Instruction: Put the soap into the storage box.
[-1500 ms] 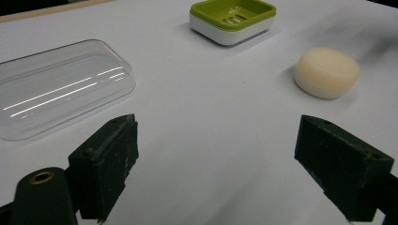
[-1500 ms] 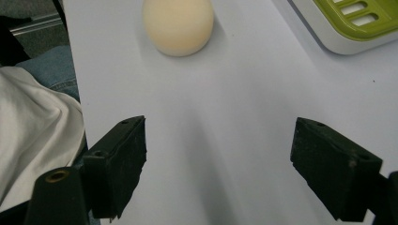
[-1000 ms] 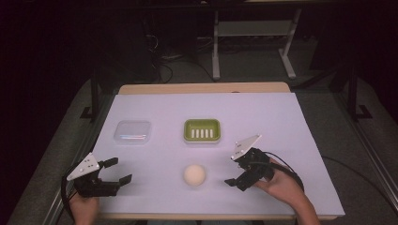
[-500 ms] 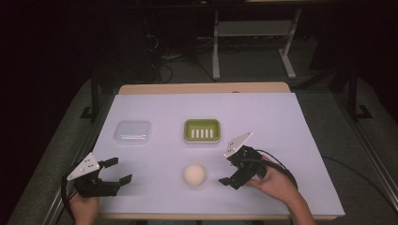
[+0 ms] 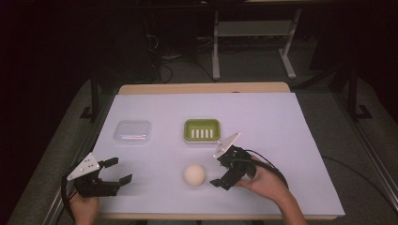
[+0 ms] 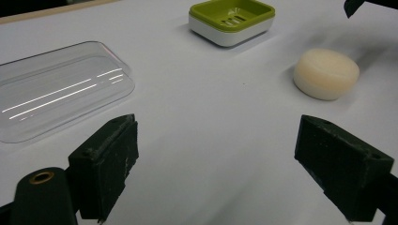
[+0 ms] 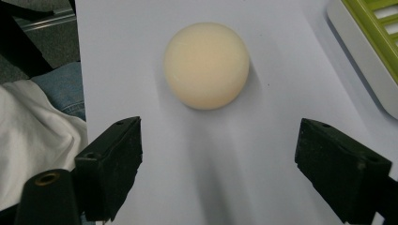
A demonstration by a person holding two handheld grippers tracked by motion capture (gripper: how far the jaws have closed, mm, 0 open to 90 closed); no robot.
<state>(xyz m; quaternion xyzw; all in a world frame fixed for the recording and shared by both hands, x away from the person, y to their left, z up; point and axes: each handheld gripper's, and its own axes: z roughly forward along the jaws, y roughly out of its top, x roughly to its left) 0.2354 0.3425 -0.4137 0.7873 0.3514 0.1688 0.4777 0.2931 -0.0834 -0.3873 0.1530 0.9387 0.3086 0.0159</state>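
Observation:
A round cream soap bar (image 5: 194, 175) lies on the white table cover near the front edge. Behind it stands a green soap dish (image 5: 202, 130) on a white base, empty. My right gripper (image 5: 217, 171) is open just right of the soap, jaws pointing at it. In the right gripper view the soap (image 7: 206, 64) lies ahead of the open jaws, not between them, with the dish (image 7: 371, 51) at the right edge. My left gripper (image 5: 116, 171) rests open at the front left. Its own view shows the soap (image 6: 326, 73) and the dish (image 6: 232, 21) farther off.
A clear plastic lid (image 5: 133, 131) lies left of the dish, and in the left gripper view the lid (image 6: 61, 93) is just beyond the left jaw. The table's front edge runs close below both hands. A metal frame stands on the floor behind the table.
My right gripper has moved left, closer to the soap, and stayed open. The left gripper and all objects have kept their places.

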